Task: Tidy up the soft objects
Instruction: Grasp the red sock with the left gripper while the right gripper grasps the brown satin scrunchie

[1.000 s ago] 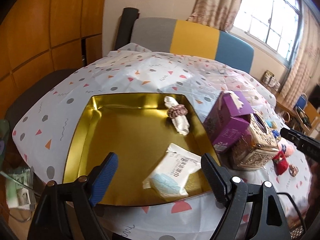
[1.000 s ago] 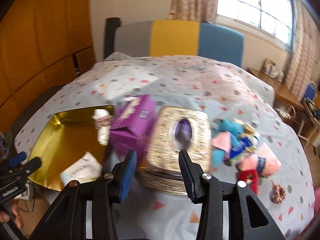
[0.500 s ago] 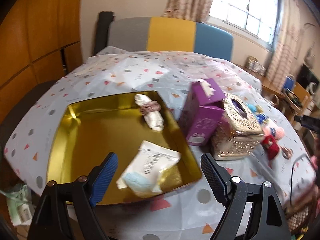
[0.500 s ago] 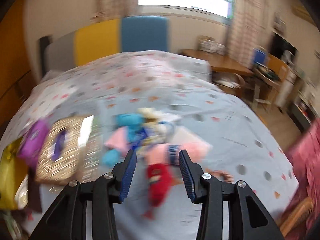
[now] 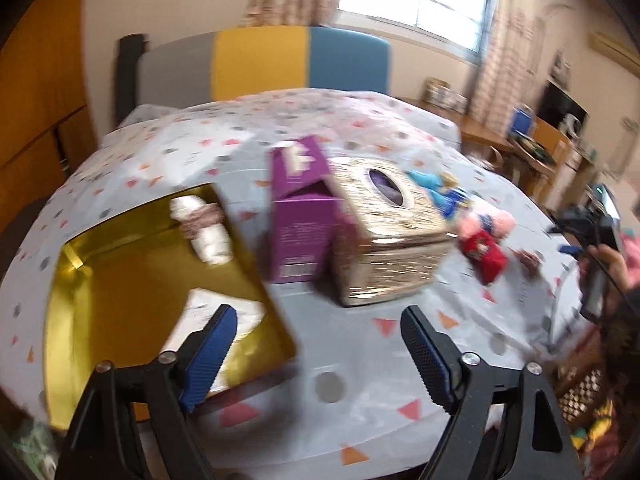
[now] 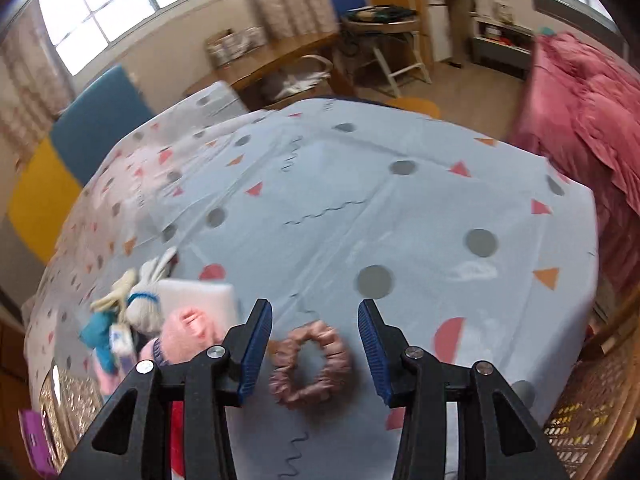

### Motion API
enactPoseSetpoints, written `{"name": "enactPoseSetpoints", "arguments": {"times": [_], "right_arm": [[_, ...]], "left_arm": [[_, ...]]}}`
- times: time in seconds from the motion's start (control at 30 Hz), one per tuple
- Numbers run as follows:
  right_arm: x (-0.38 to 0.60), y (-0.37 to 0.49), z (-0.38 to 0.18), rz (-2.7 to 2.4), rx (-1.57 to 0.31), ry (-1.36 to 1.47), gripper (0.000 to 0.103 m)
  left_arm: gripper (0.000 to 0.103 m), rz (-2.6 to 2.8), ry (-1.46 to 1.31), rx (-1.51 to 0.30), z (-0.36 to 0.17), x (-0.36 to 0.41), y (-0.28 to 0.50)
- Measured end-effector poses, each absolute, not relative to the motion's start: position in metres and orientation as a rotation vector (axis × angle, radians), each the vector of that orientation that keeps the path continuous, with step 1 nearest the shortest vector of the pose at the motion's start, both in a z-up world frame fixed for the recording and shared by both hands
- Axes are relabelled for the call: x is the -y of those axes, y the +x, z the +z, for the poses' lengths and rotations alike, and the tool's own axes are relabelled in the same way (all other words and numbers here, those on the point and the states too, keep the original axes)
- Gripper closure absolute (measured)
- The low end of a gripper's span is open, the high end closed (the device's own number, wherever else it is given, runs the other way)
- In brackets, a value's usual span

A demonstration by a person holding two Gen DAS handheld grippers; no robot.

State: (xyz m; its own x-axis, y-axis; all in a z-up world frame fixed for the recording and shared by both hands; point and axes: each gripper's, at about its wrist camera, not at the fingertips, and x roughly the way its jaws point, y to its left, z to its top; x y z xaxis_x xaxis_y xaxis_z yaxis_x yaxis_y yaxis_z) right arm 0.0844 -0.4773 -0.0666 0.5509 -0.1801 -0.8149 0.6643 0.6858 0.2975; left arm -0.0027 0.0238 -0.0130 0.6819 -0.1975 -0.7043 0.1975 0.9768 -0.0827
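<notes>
hovering above the tablecloth (image 6: 420, 216), the right gripper (image 6: 316, 332) is spread wide with nothing held, and the pink scrunchie (image 6: 310, 364) lies flat on the cloth between its fingers, touching neither. left of the scrunchie sits a heap of plush toys (image 6: 160, 328); the left gripper (image 5: 318, 354) gapes empty too, near the gold tray (image 5: 120, 280) holding a packet (image 5: 224, 312) and a rolled cloth (image 5: 204, 228)
</notes>
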Motion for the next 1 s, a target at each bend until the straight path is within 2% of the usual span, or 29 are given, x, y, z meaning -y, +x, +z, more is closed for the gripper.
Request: {"name": "enactPoseSetpoints", "arguments": {"times": [0.4,0.7,1.0], "right_arm": [[0.487,0.083,-0.081,-0.474,-0.876,0.793,0.058],[0.498,0.079,-0.095,-0.460,-0.907,0.899,0.058],[0.489,0.095,-0.106,-0.407,-0.992,0.872,0.043]], "left_arm": [[0.025,-0.543,0.144,-0.827,-0.002,0.119,0.033],[0.035,-0.620,0.184,-0.942,-0.039,0.201,0.079],[0.034,-0.544,0.145,-1.070,-0.080,0.235,0.138]]}}
